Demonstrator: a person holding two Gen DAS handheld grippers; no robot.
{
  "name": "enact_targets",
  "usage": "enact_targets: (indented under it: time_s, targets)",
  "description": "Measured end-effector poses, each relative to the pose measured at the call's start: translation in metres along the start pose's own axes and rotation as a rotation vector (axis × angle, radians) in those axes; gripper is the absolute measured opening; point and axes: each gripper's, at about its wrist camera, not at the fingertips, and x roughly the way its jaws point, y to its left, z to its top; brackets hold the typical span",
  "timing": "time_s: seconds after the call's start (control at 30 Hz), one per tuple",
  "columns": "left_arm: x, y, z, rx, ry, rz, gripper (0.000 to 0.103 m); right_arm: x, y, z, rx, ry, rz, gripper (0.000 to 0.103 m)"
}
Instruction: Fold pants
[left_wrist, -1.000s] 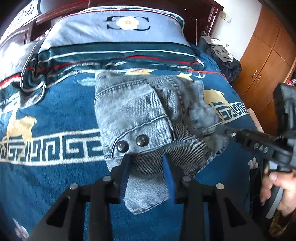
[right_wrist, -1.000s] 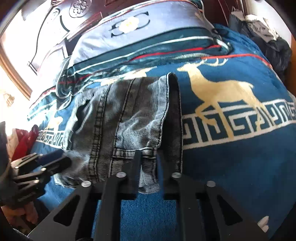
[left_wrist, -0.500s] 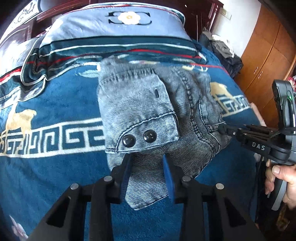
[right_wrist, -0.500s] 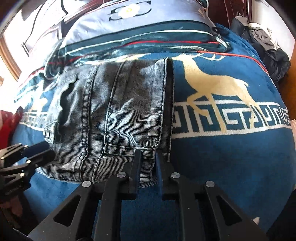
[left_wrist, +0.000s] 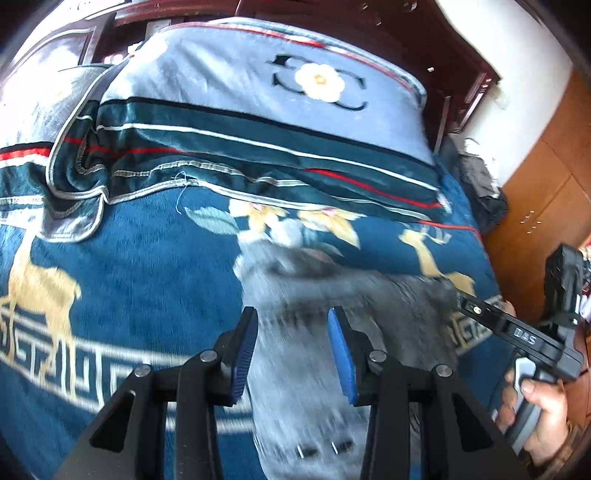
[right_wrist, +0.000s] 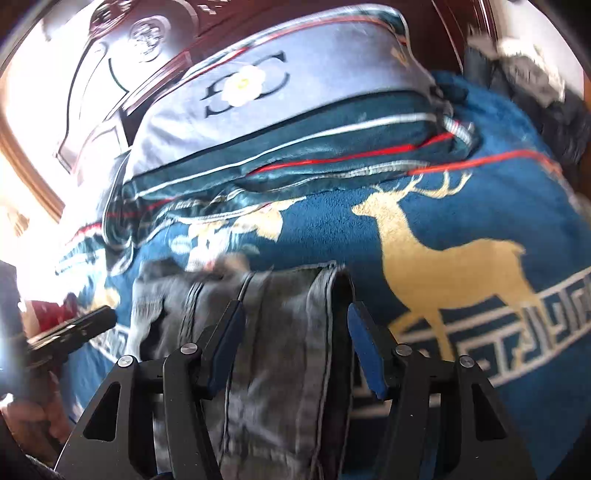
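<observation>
The folded grey denim pants (left_wrist: 325, 325) lie on the blue blanket, blurred by motion; they also show in the right wrist view (right_wrist: 280, 332). My left gripper (left_wrist: 291, 347) is open, its blue-padded fingers (left_wrist: 243, 350) spread above the pants and holding nothing. My right gripper (right_wrist: 295, 350) is open too, its fingers (right_wrist: 365, 350) straddling the pants' right folded edge without gripping it. The right gripper shows at the right of the left wrist view (left_wrist: 517, 332); the left gripper's dark fingers show at the left of the right wrist view (right_wrist: 70, 332).
The blue deer-patterned blanket (left_wrist: 129, 266) covers the bed. A grey-blue pillow (left_wrist: 258, 88) lies at the head against the dark wooden headboard (right_wrist: 147, 33). A pile of dark clothes (left_wrist: 480, 184) and a wooden wardrobe (left_wrist: 546, 206) are to the right.
Both grippers have opened and let go of the pants. Both have pulled back and lifted, so the pants now sit lower and closer in both views.
</observation>
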Motion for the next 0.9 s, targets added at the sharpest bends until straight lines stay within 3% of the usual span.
enact_targets:
  time_s: [0.1, 0.2, 0.37, 0.6, 0.7, 0.83, 0.9]
  targets:
    - [0.018, 0.005, 0.019, -0.006, 0.011, 0.019, 0.041, 0.016, -0.015, 0.006, 0.095, 0.034, 0.056, 0.021]
    - [0.040, 0.009, 0.032, 0.011, 0.062, 0.041, 0.040, 0.023, -0.017, 0.005, 0.085, 0.040, 0.064, 0.014]
    - [0.073, 0.019, 0.044, 0.030, 0.116, 0.081, 0.036, 0.026, -0.014, 0.004, 0.045, 0.020, 0.047, 0.014]
    - [0.106, 0.040, 0.051, -0.007, 0.178, 0.116, 0.036, 0.049, -0.017, 0.000, 0.003, 0.061, 0.004, 0.014]
    - [0.093, 0.047, 0.054, -0.030, 0.154, 0.065, 0.036, 0.054, -0.016, 0.001, -0.026, 0.079, -0.011, 0.015]
    - [0.046, 0.056, 0.046, -0.063, 0.091, 0.005, 0.036, 0.038, -0.013, 0.003, -0.027, 0.052, -0.016, 0.019]
    - [0.021, 0.047, 0.030, -0.008, 0.071, -0.001, 0.036, 0.021, -0.010, 0.000, -0.015, 0.018, -0.006, 0.034]
